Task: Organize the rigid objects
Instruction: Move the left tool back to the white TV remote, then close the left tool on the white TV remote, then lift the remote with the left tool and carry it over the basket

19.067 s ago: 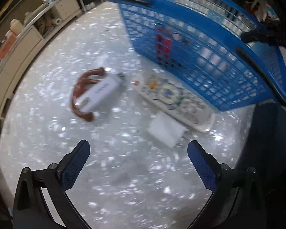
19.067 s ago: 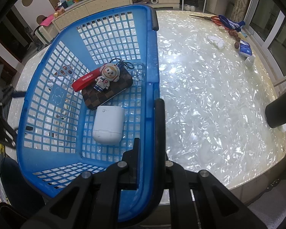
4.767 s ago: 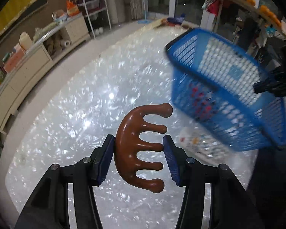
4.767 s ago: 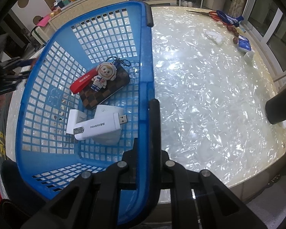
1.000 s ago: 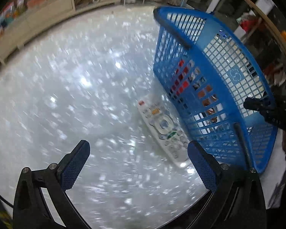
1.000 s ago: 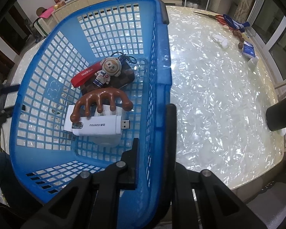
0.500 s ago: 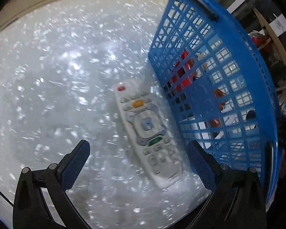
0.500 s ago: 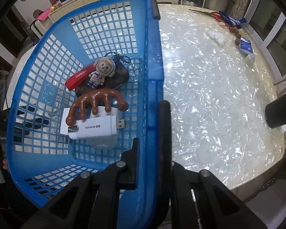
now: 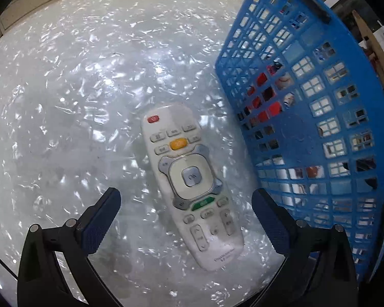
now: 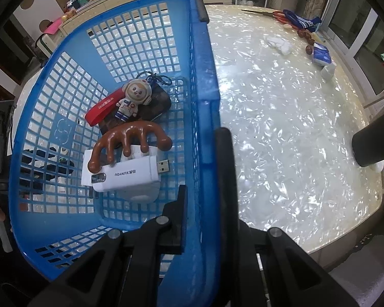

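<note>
Left tool [image 9: 185,207] hangs wide open and empty, pointing steeply down over the remote [image 9: 189,179], which lies flat on the glossy surface [image 9: 64,89] just beside the basket [image 9: 320,117]. Risk: the right-hand pad could catch the basket wall, or the slim remote could skid away. Right tool [image 10: 203,192] is clamped tight on the basket's rim.

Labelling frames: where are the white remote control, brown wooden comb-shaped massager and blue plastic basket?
white remote control [image 9: 189,176]: left wrist view, centre pad.
brown wooden comb-shaped massager [image 10: 130,133]: right wrist view, arched spine.
blue plastic basket [image 10: 204,58]: right wrist view, right rim.
</note>
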The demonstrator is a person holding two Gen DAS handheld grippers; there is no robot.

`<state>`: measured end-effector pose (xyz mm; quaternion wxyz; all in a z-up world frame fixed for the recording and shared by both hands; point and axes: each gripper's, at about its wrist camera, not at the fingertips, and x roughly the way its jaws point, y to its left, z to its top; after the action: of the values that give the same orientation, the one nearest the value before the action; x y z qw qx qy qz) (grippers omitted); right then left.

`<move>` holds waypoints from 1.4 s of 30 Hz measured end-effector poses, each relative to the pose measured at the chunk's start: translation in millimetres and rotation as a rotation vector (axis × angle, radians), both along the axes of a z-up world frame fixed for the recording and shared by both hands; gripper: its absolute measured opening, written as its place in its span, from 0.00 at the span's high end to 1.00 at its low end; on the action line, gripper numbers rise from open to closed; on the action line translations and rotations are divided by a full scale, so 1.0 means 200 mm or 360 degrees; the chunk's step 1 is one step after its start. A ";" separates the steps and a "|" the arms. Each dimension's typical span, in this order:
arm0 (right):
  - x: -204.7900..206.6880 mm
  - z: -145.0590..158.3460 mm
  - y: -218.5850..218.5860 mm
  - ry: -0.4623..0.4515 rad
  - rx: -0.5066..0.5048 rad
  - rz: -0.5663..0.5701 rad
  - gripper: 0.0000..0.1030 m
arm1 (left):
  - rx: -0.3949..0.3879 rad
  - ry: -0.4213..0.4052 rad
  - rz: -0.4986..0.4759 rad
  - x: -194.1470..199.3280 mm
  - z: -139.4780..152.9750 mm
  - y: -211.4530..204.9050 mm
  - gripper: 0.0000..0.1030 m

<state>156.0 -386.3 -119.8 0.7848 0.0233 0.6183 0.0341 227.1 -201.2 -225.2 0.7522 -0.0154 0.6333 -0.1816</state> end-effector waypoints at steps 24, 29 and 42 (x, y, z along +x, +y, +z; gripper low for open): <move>0.02 -0.02 -0.02 -0.0003 0.0012 -0.0011 0.91 | 0.0318 -0.0049 0.0094 0.04 0.01 0.03 0.47; 0.02 -0.01 -0.01 0.0002 0.0000 -0.0007 0.91 | 0.0258 -0.0037 0.0085 0.06 0.01 0.16 0.47; 0.03 0.00 0.02 -0.0004 -0.0028 0.0009 0.91 | 0.0214 -0.0183 0.0073 0.04 0.22 0.37 0.57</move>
<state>161.9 -382.0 -119.1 0.7856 0.0147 0.6177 0.0308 234.3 -126.4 -182.1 0.7907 0.0310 0.5992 -0.1220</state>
